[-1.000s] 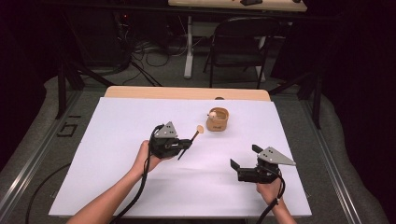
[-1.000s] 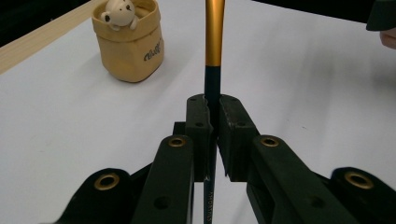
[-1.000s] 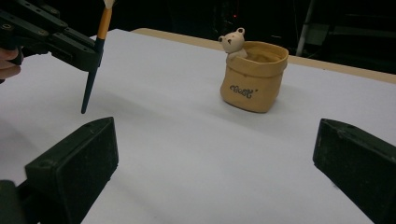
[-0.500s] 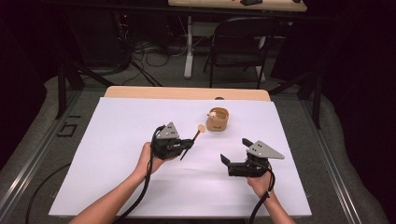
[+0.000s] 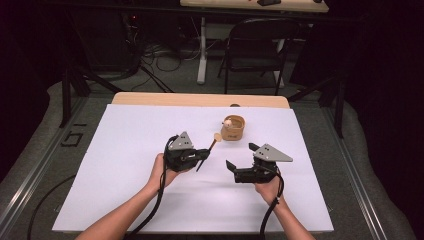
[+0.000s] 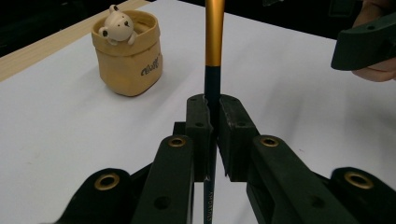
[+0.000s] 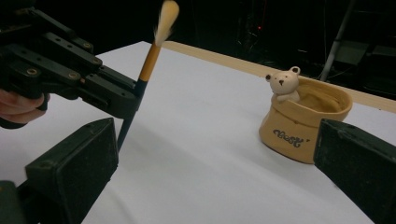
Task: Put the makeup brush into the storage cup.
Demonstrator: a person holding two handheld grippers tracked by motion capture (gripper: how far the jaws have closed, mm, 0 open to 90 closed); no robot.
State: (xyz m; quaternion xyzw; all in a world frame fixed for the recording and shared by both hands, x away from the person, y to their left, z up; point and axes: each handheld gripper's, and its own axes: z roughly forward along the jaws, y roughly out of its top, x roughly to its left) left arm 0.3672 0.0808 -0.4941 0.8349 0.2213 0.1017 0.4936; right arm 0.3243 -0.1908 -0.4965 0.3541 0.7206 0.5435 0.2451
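Near the middle of the high view, the left gripper [image 5: 200,156] stays put, its jaws clamped together on the dark shaft of a brush [image 5: 209,150]. The brush slants up and to the right from the jaws, its pale bristle tip ending just left of the little tan pot [image 5: 233,128] with a bear figure on its rim. In the left gripper view the shaft runs straight up between the two black pads, gold band above, dark handle below.

What has changed is the right gripper [image 5: 231,166]: a second ago it sat lower and farther right in the high view, and it has since slid leftward toward the brush. Its jaws stand wide apart with nothing between them; in the right gripper view the brush handle rises just beyond the left jaw, and the pot sits by the right one.

I'd judge a handover or a two-handed grip on the brush is being set up, with the pot as its likely destination. The right gripper is near the handle but not yet touching it.
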